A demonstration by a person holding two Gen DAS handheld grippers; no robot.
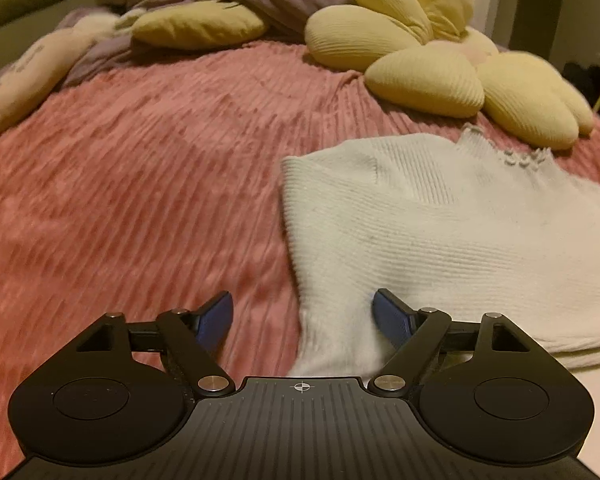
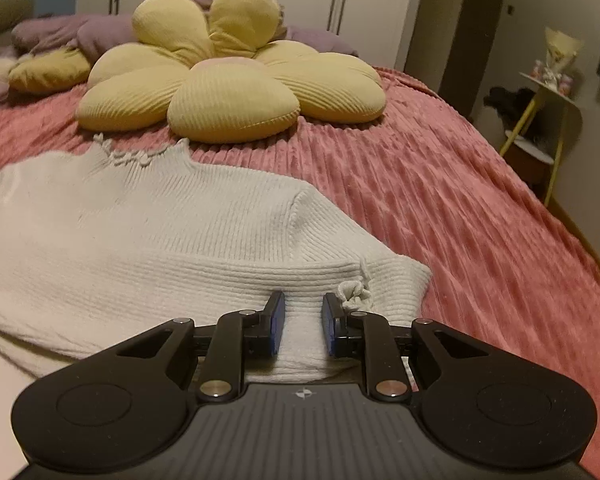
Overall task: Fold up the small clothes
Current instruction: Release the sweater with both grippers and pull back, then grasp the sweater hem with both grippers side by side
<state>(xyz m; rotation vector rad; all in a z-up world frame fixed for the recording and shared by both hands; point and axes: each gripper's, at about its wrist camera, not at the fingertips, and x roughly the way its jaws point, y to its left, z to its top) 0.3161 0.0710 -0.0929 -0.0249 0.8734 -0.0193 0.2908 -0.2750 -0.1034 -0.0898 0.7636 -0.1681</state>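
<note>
bed: your work surface is the bed with the pink ribbed blanket (image 1: 140, 184); it is soft and wide, so the garment can lie spread out on it.
flower cushion: the yellow flower cushion (image 2: 228, 92) lies at 12 o'clock from the garment, just beyond its collar, so it leaves the near part of the bed for the folding.
sweater: the white knit sweater (image 1: 440, 216) lies flat on the blanket, collar toward 12 o'clock and near edge toward you at 6 o'clock. Both sleeves look already turned in over the body, so I judge the fold is partly done.
left hand-held gripper: your left hand-held gripper (image 1: 302, 320) is wide apart at the sweater's 7 o'clock corner. One blue pad is over the blanket and the other over the knit, and they press on nothing. I think it is placed to take this edge.
right hand-held gripper: your right hand-held gripper (image 2: 302, 326) is narrow, with a small gap, above the folded edge at 5 o'clock. Knit shows in the gap, but I cannot tell if the pads pinch it.
cuff: the small frilled cuff (image 2: 354, 292) lies just beside the right pad, at its 1 o'clock.
</note>
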